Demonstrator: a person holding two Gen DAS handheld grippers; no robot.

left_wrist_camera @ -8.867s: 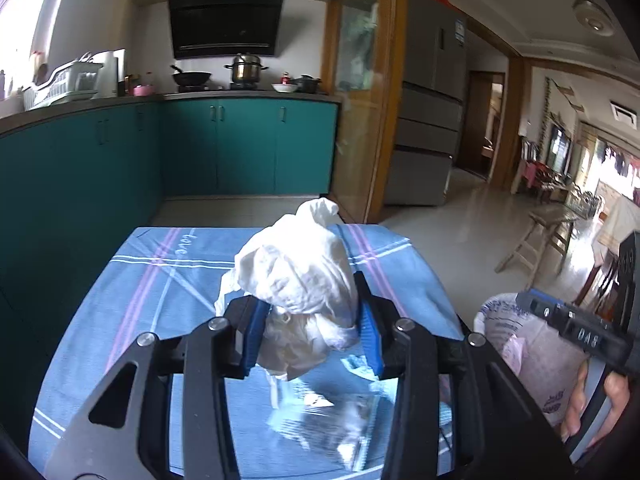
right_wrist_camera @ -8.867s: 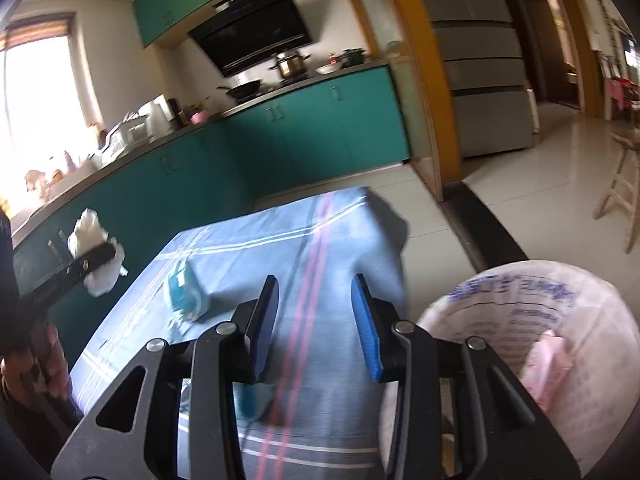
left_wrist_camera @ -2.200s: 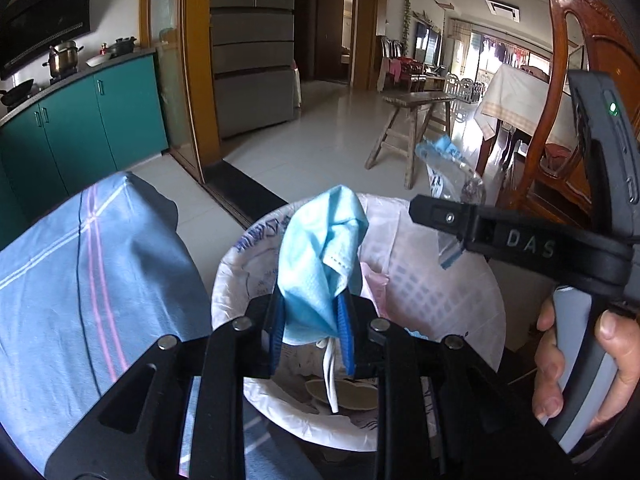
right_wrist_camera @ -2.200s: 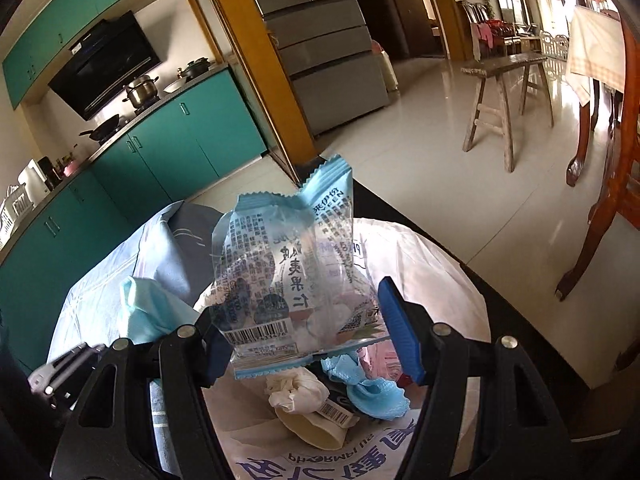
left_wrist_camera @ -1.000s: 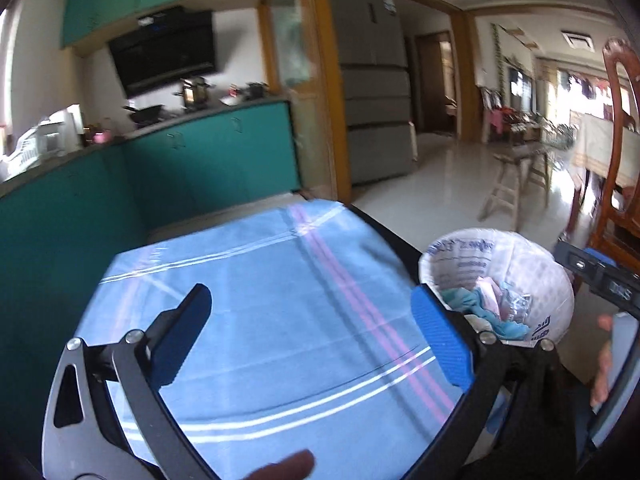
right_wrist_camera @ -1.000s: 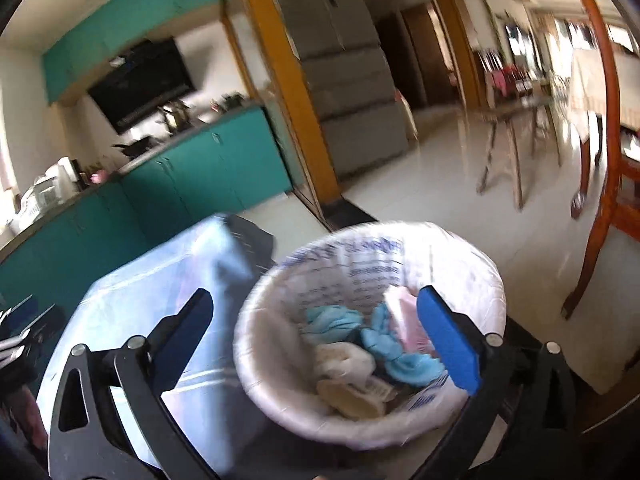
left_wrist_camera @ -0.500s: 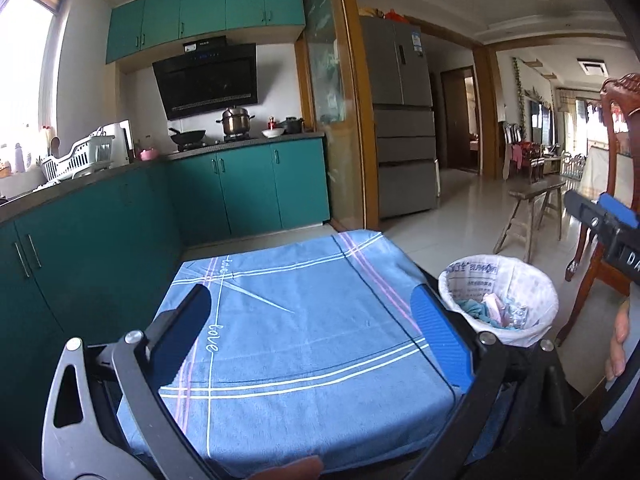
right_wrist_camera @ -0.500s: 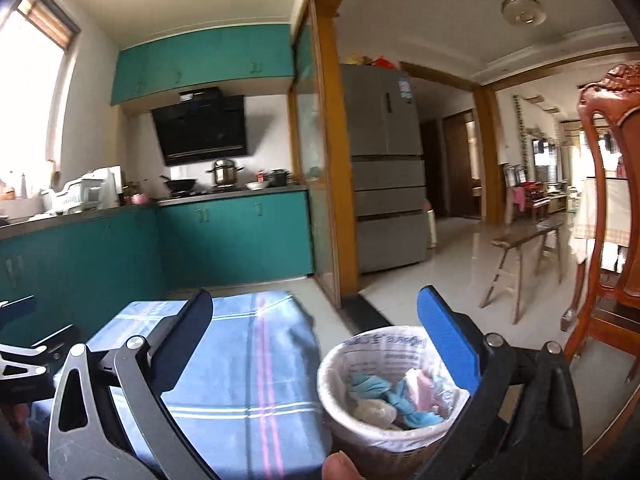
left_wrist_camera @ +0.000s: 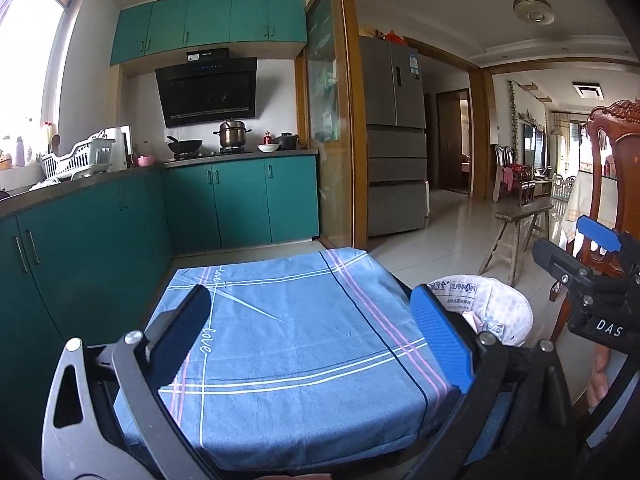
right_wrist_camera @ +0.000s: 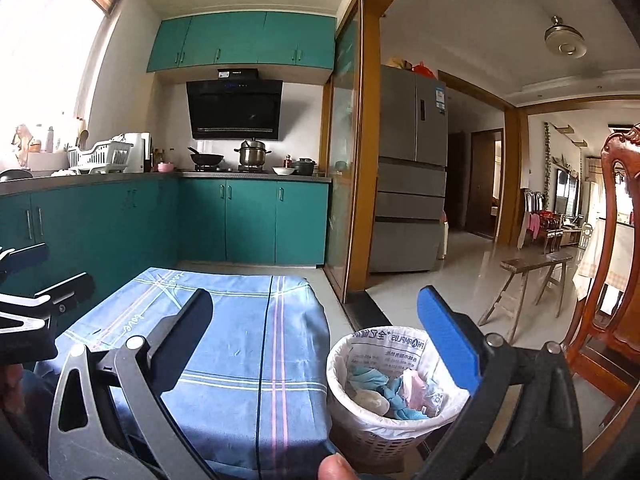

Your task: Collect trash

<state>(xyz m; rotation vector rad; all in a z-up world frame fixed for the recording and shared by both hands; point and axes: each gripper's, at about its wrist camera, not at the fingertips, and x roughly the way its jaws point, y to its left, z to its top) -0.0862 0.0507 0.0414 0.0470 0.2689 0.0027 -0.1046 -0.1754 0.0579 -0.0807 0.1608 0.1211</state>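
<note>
Two tools are seen, one per hand, each with two fingers faced in ribbed blue pads. The left tool [left_wrist_camera: 308, 336] is held level above the near edge of the bench [left_wrist_camera: 288, 344], its fingers spread wide with nothing between them. The right tool [right_wrist_camera: 316, 344] is likewise spread wide and empty, held level between the bench and the trash bin [right_wrist_camera: 384, 396]; a fingertip of the holding hand is glimpsed at the bottom edge of the right wrist view.

One bench is shown, draped in a soft blue cloth crossed by thin white and pink stripes, with the word "love" stitched on it. One trash bin is counted: a round perforated plastic basket lined with a thin white printed bag, standing on the floor just beside the bench's right side. The trash [right_wrist_camera: 394, 394] is piled inside it: crumpled light-blue pieces, a pale pink piece and a whitish wad, the exact count of which cannot be told. One wooden stool [right_wrist_camera: 532, 280] stands well apart on the glossy tiled floor.
</note>
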